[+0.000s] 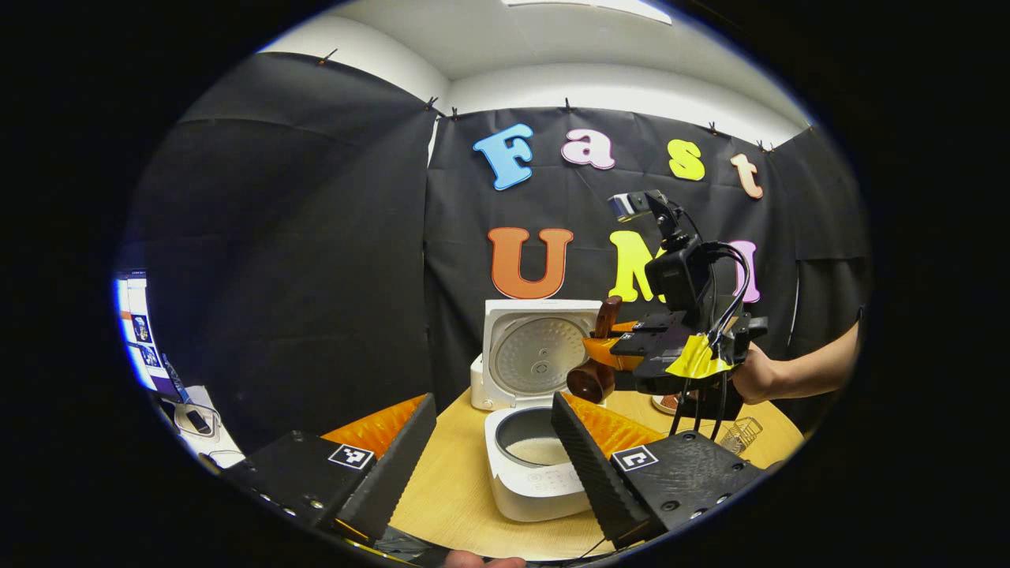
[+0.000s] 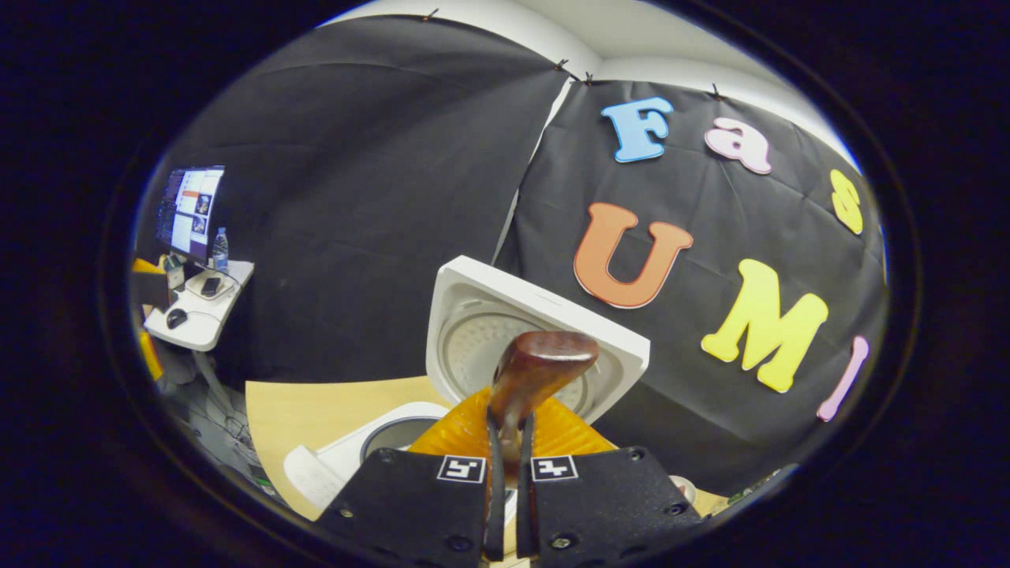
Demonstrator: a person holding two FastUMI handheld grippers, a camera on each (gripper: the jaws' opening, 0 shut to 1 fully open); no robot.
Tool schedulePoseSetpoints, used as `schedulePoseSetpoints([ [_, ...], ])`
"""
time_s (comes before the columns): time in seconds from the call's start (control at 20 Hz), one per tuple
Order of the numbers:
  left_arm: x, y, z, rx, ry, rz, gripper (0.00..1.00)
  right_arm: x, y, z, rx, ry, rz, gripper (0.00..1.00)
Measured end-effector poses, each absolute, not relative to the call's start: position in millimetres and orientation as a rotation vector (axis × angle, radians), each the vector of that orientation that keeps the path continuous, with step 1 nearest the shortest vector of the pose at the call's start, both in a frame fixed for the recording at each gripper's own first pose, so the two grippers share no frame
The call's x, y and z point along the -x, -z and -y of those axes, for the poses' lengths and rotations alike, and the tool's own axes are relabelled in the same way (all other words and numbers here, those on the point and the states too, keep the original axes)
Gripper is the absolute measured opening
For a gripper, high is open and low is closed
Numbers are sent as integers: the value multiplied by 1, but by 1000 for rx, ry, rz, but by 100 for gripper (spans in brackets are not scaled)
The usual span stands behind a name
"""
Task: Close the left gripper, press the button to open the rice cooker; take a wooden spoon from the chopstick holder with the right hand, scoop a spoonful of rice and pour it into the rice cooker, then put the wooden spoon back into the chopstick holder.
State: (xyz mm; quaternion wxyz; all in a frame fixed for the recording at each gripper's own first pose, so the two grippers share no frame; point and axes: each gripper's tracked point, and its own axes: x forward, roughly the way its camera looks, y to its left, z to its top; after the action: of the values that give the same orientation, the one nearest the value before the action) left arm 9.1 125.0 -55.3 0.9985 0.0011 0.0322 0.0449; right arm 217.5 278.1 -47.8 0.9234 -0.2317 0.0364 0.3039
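Now tip dark wooden spoon (image 1: 593, 371), clamped in right gripper (image 2: 505, 465), squarely over open white rice cooker (image 1: 536, 465); left gripper (image 1: 493, 442) wide, idle.

A pale wooden counter (image 1: 458, 481) carries the scene. Off to the side, a small white desk (image 2: 207, 319) holds a lit monitor (image 2: 189, 211), a water bottle (image 2: 220, 249), a computer mouse (image 2: 177, 318) and a dark phone (image 2: 211, 286).
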Motion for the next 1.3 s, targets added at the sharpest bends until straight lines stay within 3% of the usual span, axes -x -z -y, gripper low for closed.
schedulePoseSetpoints([
  [0.35,-8,56,-114,21,-77,-75,94,-209,38,-259,275,-612,-134,8],
  [0.65,-17,50,-94,8,-51,-59,94,-198,6,-187,5,-543,-195,6],
  [0.95,-30,49,-49,20,11,-62,94,-172,-3,-74,-231,-405,-239,8],
  [1.3,-54,44,-5,21,80,-67,94,-136,29,65,-266,-155,-253,5],
])
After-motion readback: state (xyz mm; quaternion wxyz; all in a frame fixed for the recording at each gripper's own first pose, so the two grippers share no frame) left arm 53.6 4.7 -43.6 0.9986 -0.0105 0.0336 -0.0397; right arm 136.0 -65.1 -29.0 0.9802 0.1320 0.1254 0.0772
